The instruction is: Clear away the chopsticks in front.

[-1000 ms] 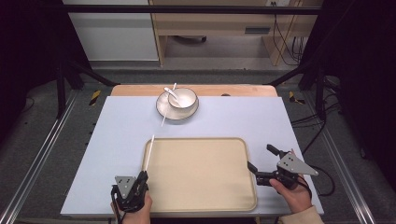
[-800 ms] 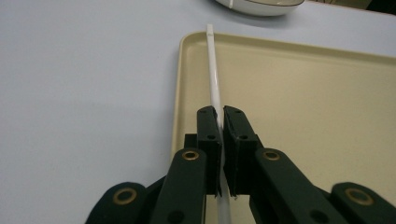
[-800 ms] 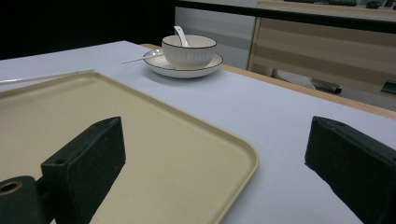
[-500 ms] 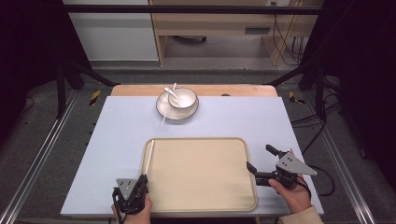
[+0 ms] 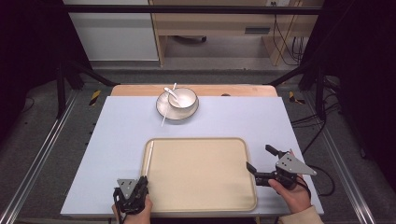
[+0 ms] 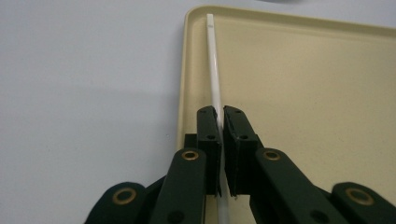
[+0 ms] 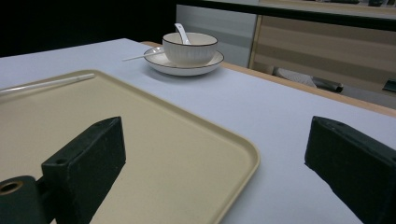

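Observation:
A thin white stick lies along the inside left rim of the beige tray. My left gripper is shut on its near end. In the high view that gripper sits at the tray's front left corner, and the stick points away from me. My right gripper is open at the tray's right edge, one jaw over the tray and one over the table. From the right gripper view, the stick rests on the far rim of the tray, and nothing is between the jaws of the right gripper.
At the table's far middle a white bowl holding a spoon stands on a plate. A second white stick leans off the plate's front. The pale blue tabletop ends at a wooden strip behind the plate.
The left gripper has drawn the white stick back toward me and slightly right. The stick, earlier poking past the tray's far left corner, now lies inside the left rim. The right gripper has barely moved.

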The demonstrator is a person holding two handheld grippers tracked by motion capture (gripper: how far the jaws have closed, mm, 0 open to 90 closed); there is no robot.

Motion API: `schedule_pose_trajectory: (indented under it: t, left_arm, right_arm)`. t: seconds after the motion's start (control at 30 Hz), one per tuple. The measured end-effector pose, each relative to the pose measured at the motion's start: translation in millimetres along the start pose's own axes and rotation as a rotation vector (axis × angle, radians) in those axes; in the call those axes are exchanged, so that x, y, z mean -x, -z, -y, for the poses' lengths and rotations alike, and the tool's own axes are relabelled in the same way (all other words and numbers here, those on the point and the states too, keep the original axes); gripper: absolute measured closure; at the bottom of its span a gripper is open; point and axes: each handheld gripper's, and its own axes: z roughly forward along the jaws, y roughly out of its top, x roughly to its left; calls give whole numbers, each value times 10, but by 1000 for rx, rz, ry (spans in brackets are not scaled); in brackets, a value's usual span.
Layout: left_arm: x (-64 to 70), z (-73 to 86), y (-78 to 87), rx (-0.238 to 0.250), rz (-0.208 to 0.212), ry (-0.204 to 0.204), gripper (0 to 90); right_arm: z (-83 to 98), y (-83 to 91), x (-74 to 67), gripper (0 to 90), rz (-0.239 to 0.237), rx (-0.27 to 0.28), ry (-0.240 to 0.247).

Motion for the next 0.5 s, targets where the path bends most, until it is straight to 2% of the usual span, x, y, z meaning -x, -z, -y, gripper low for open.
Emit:
schedule_pose_trajectory:
  t: [0.5]
  left_arm:
    - [-7,12,-24,-1,4,11,847]
  right_arm:
    - [1,-1,-3,54,-2,-6,0]
